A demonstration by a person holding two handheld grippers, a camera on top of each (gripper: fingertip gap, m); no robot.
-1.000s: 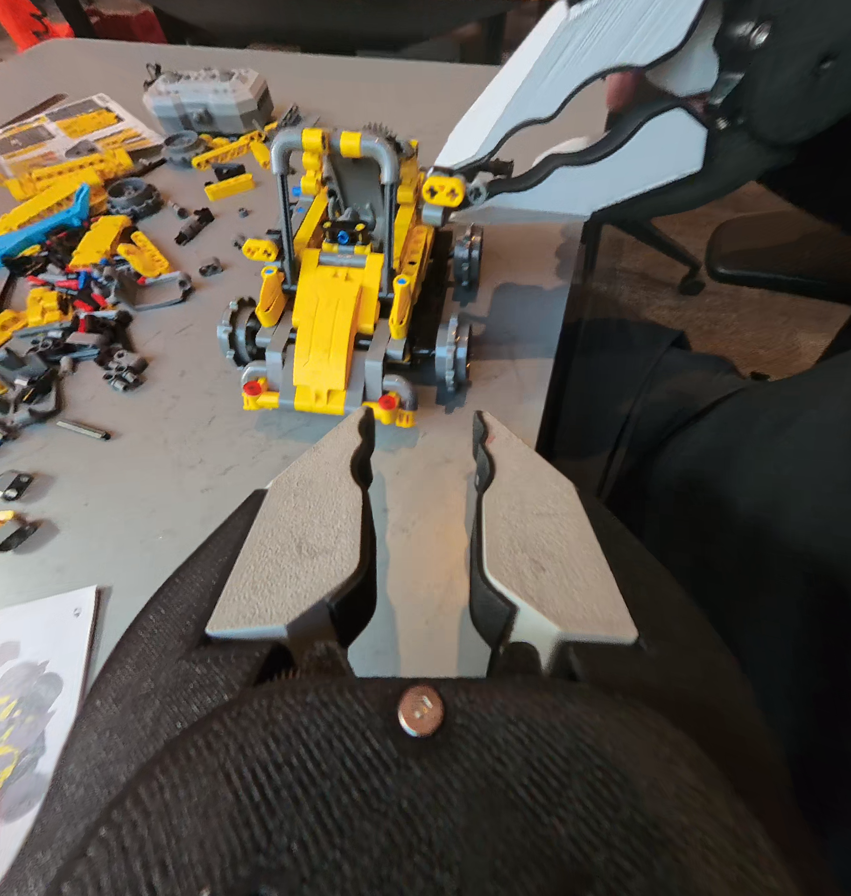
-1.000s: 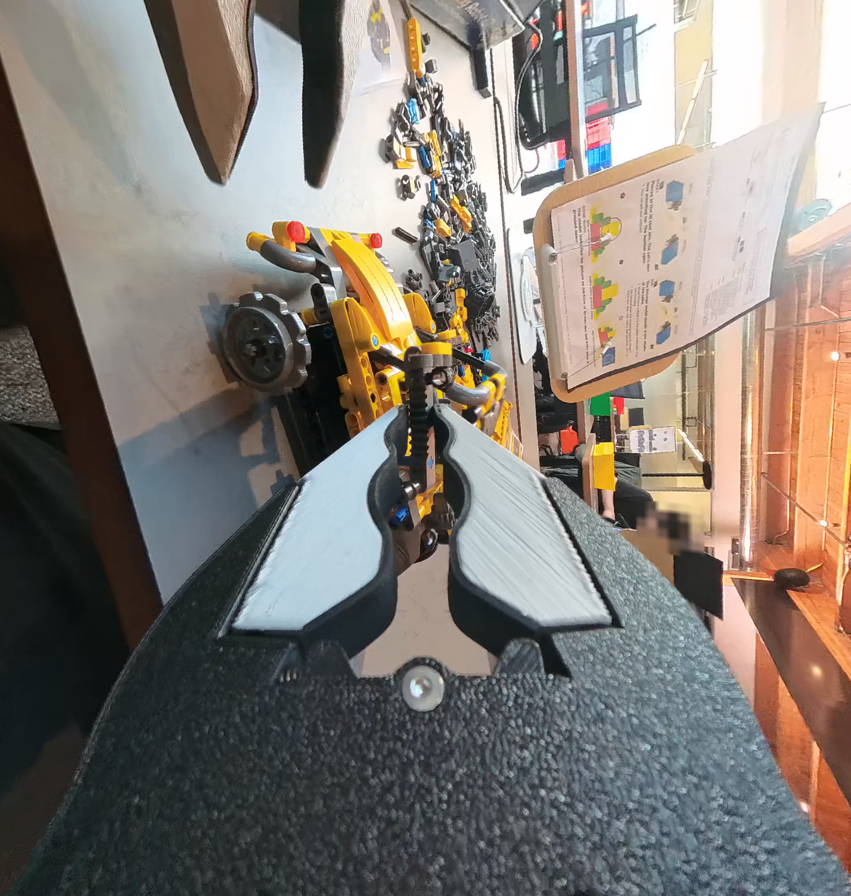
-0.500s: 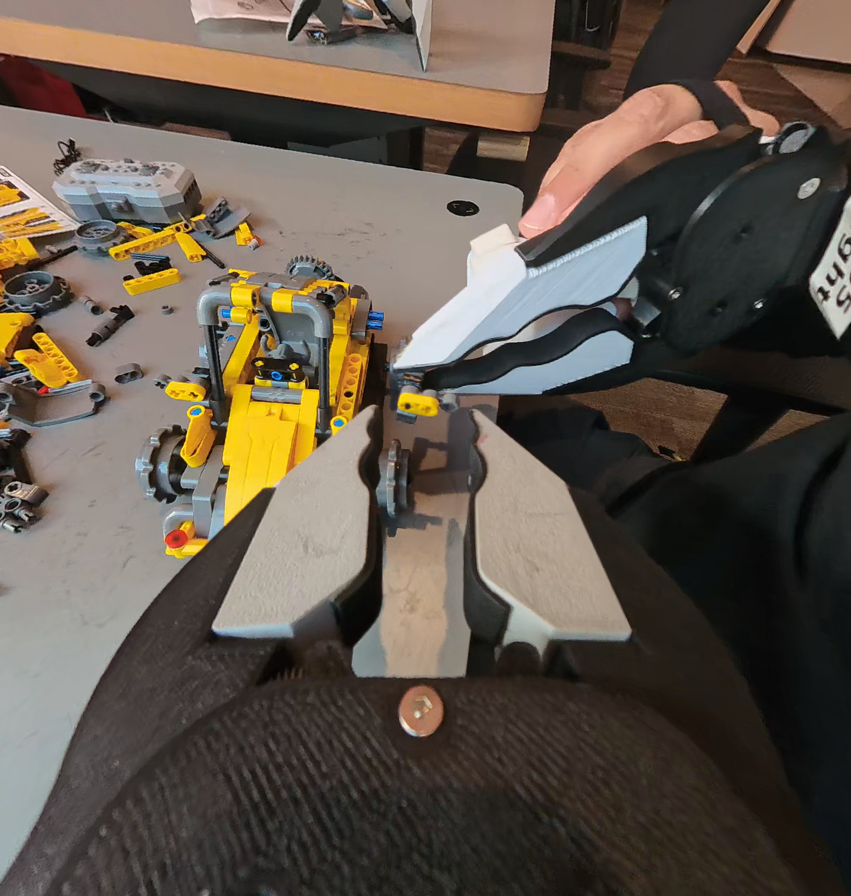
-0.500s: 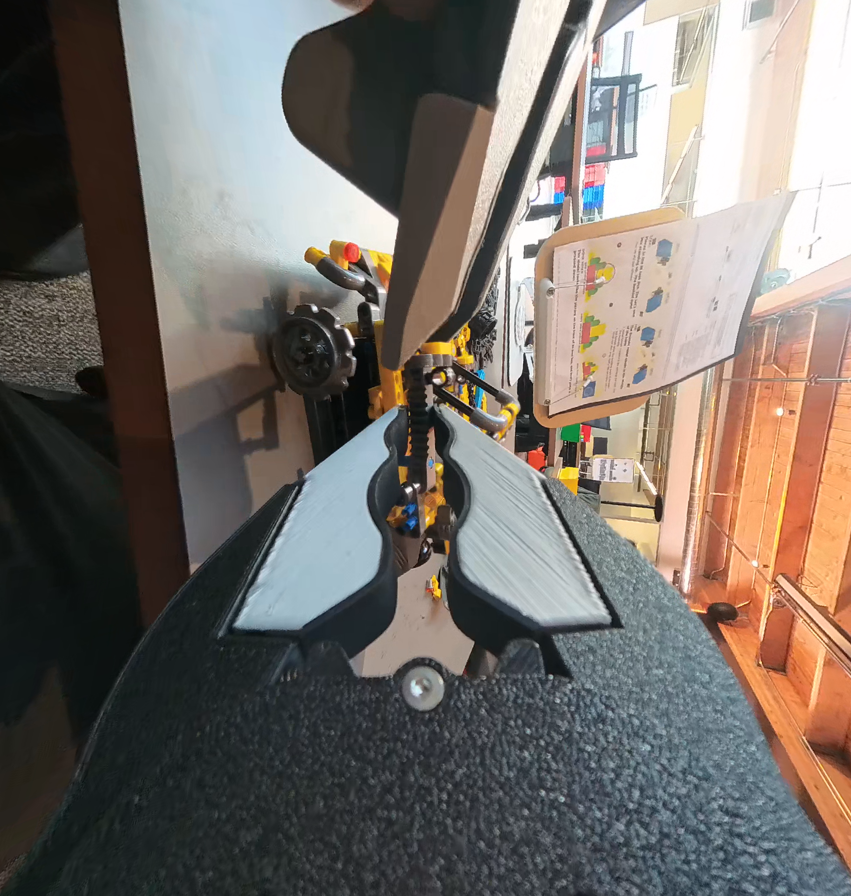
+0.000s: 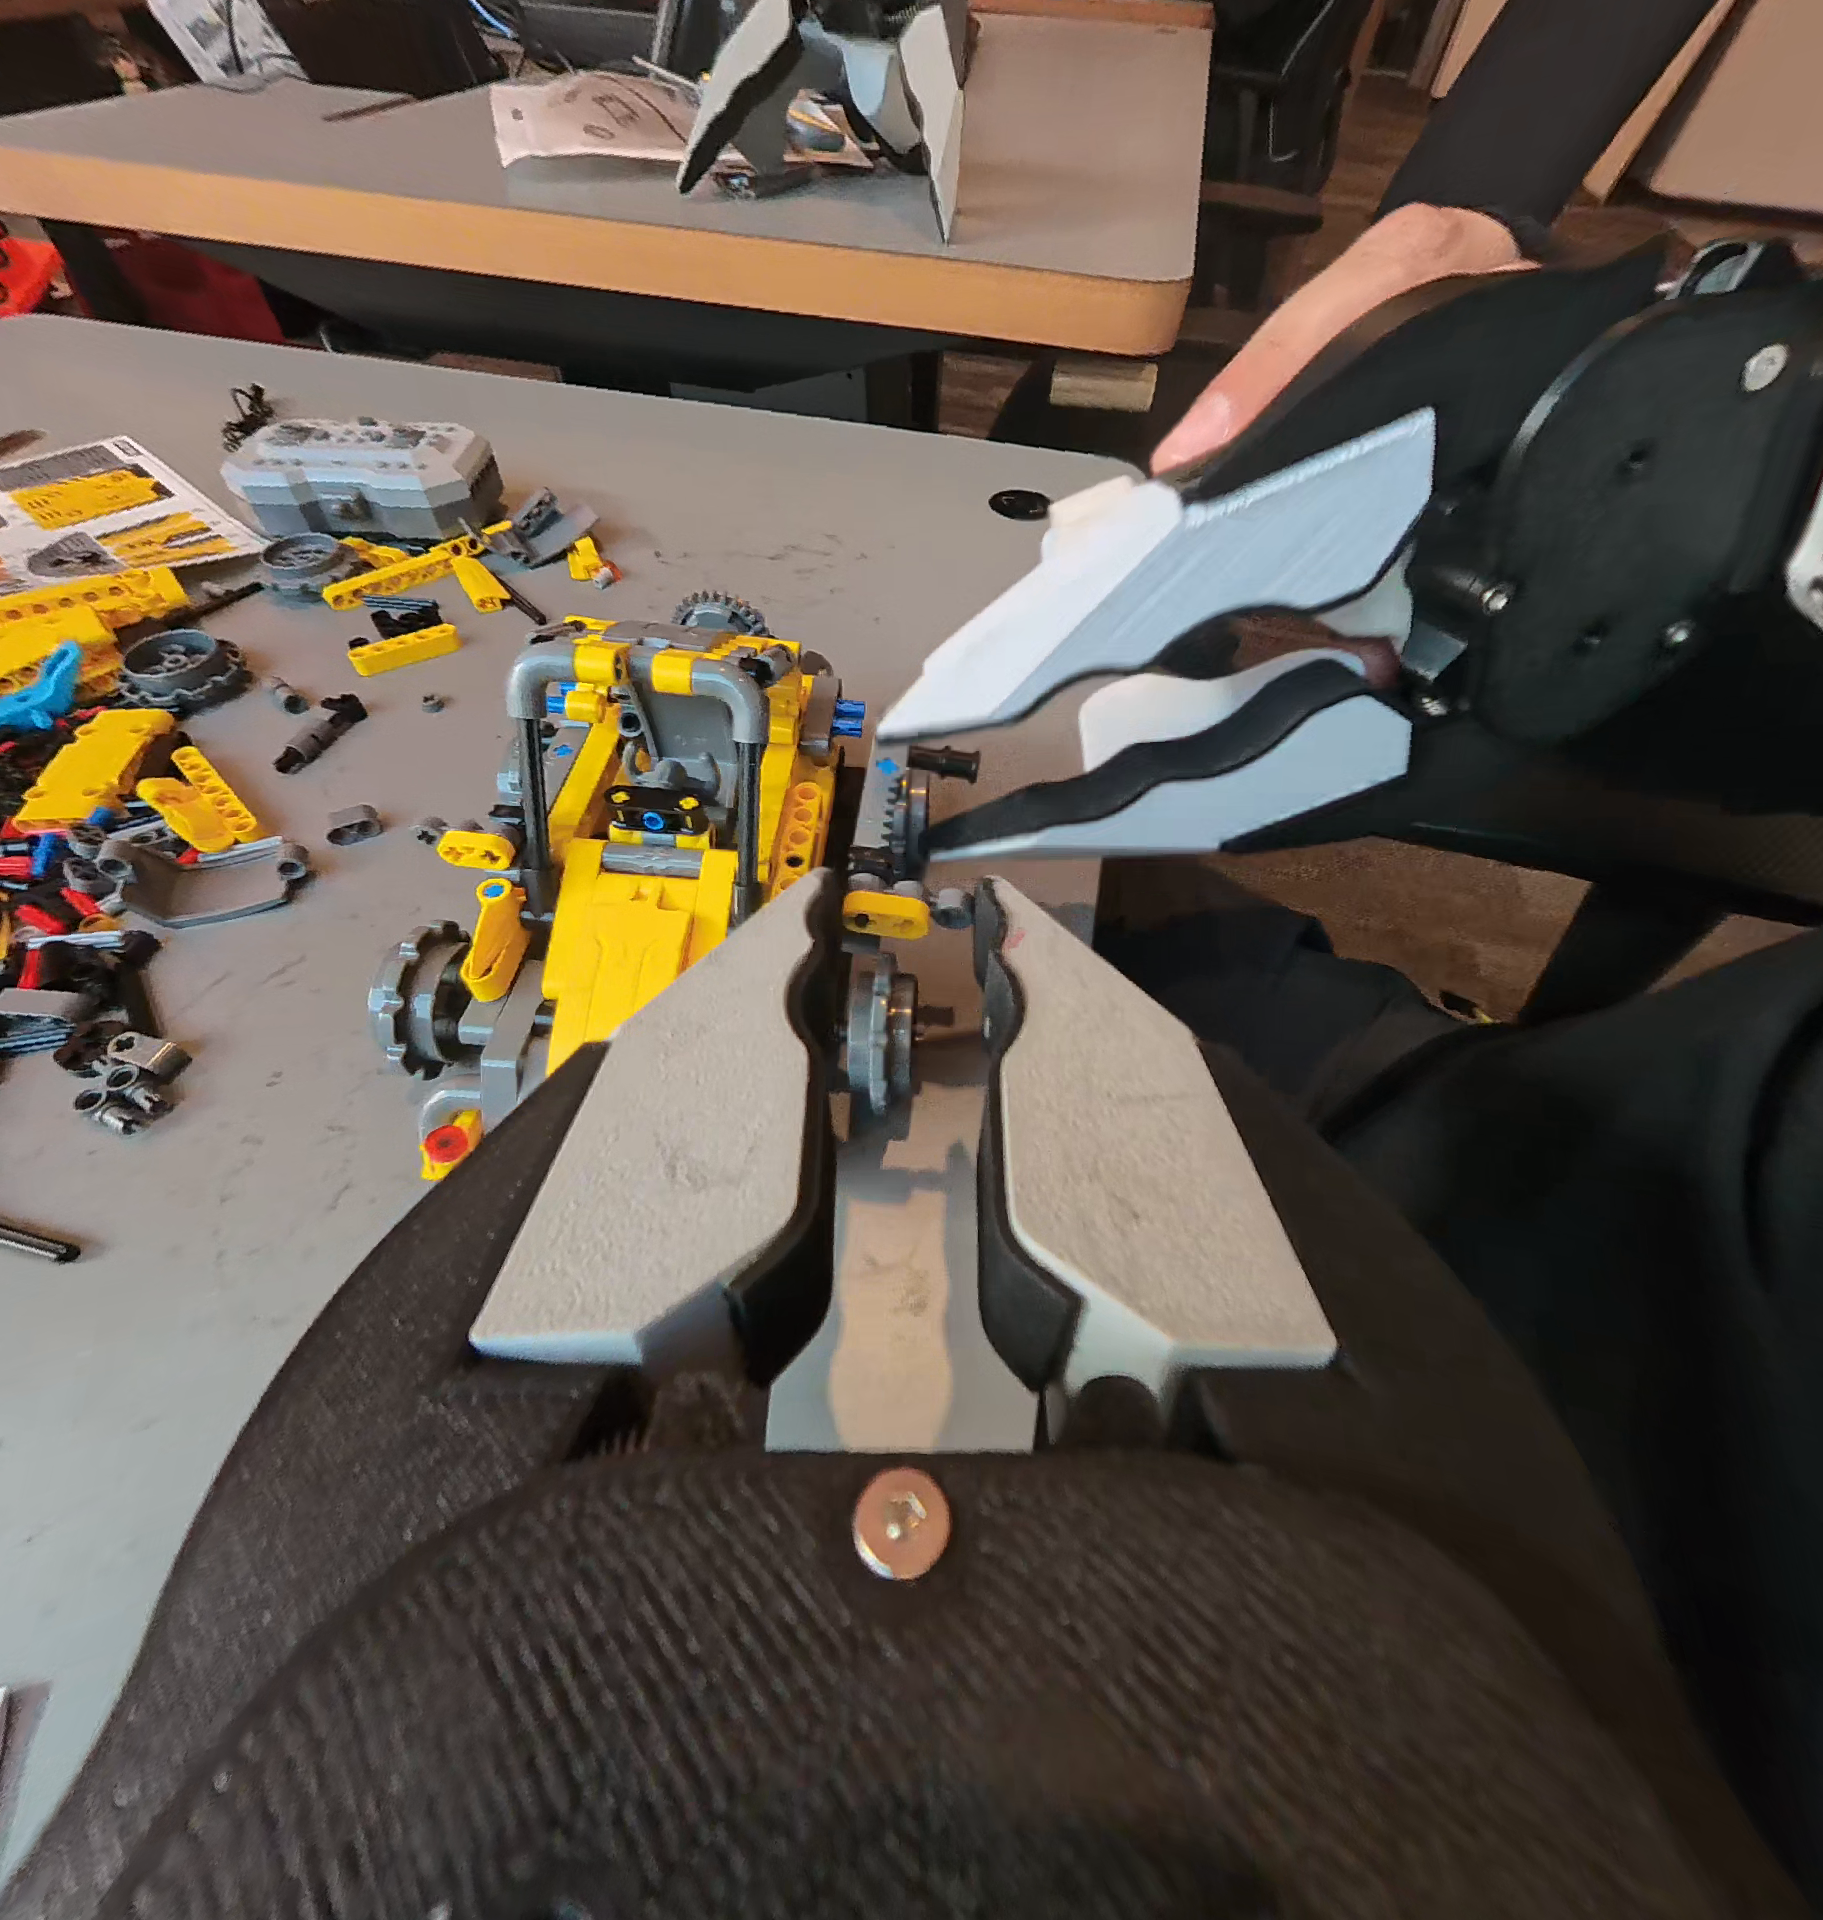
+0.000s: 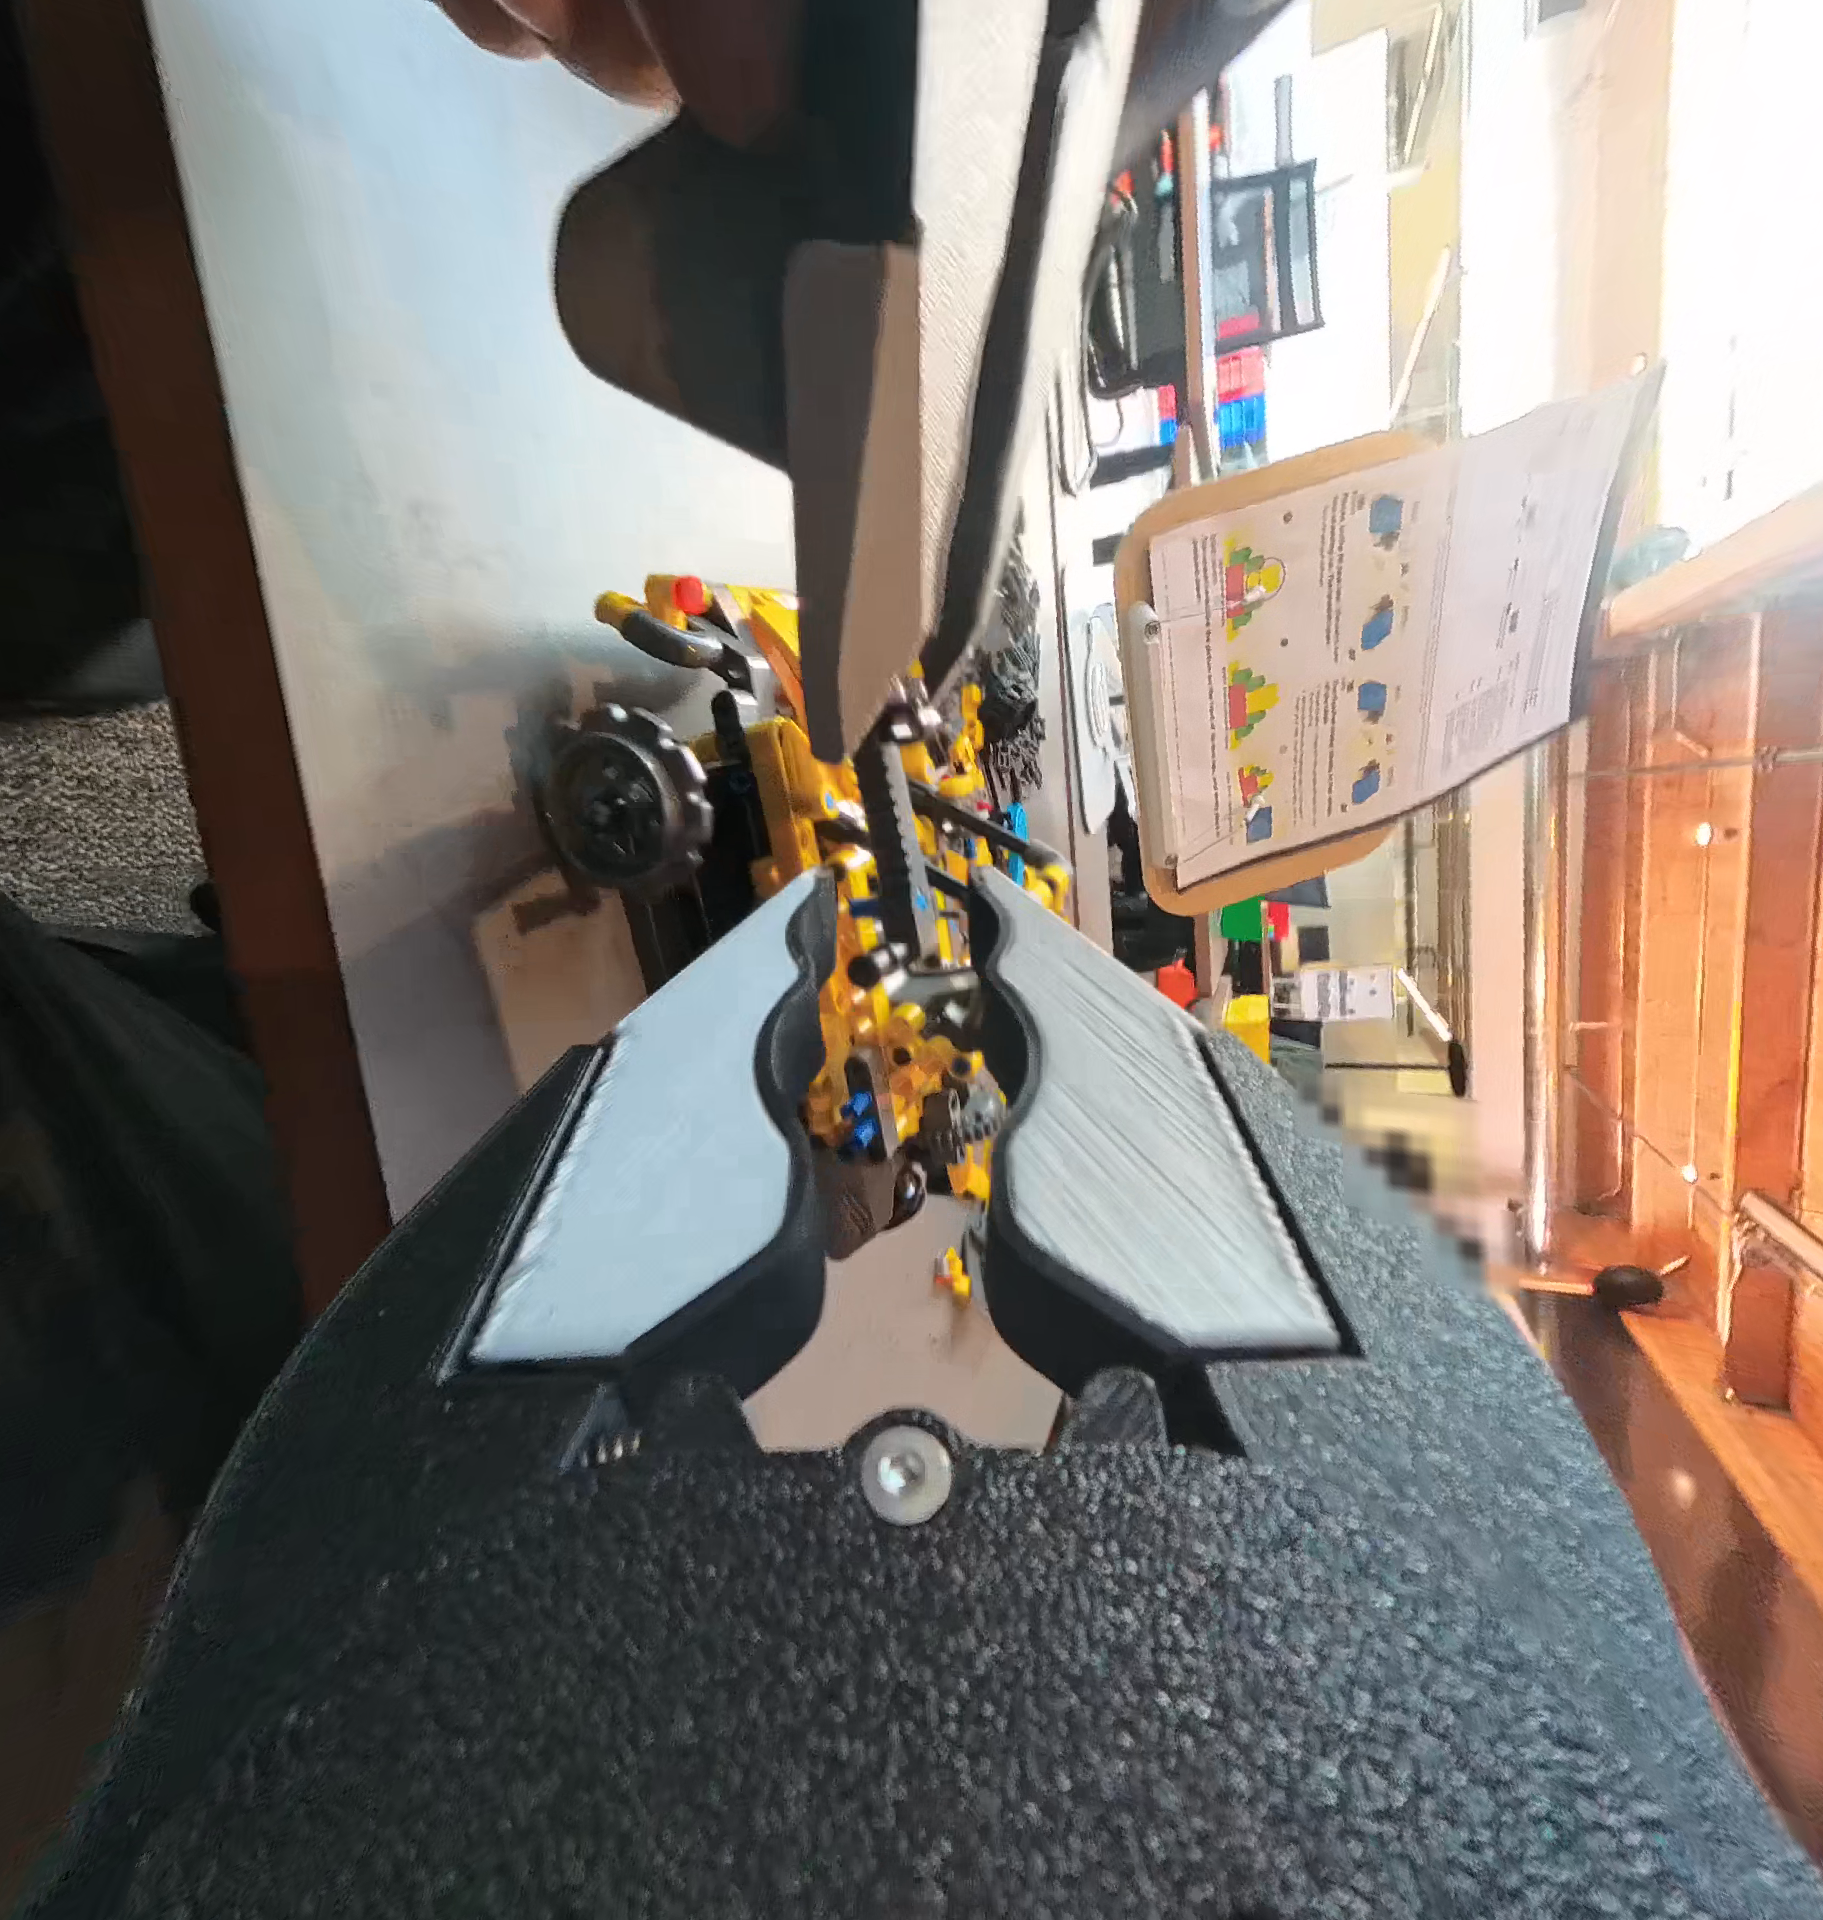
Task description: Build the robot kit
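Note:
A yellow and grey brick-built vehicle (image 5: 637,883) stands on the grey table (image 5: 211,1351) near its right edge. My left gripper (image 5: 902,899) is shut on the end of a small sub-assembly beside the vehicle. That end is a short yellow beam (image 5: 884,912) with a grey connector. The sub-assembly's grey toothed rack (image 6: 902,831) runs between my right gripper's fingers. My right gripper (image 6: 896,894) is open, with a gap on both sides of the rack. It shows in the left wrist view (image 5: 907,790), coming in from the right. A grey wheel (image 5: 874,1029) of the vehicle lies under my left jaws.
Loose yellow, black and grey parts (image 5: 55,779) cover the table's left side, with a grey box (image 5: 356,483) and a booklet (image 5: 86,509) behind. A second table (image 5: 574,229) stands beyond. A clipboard with a sheet (image 6: 1354,665) shows in the right wrist view. Left and right tips are no more than a few centimetres apart. The grey wheel (image 5: 874,1029) is about equally far from each gripper, around 5 centimetres. Look for it in the right wrist view (image 6: 658,777) too.
My left gripper moved from in front of the vehicle to its right side and closed on the sub-assembly's yellow end. My right jaws, shut on that sub-assembly before, have opened off it.

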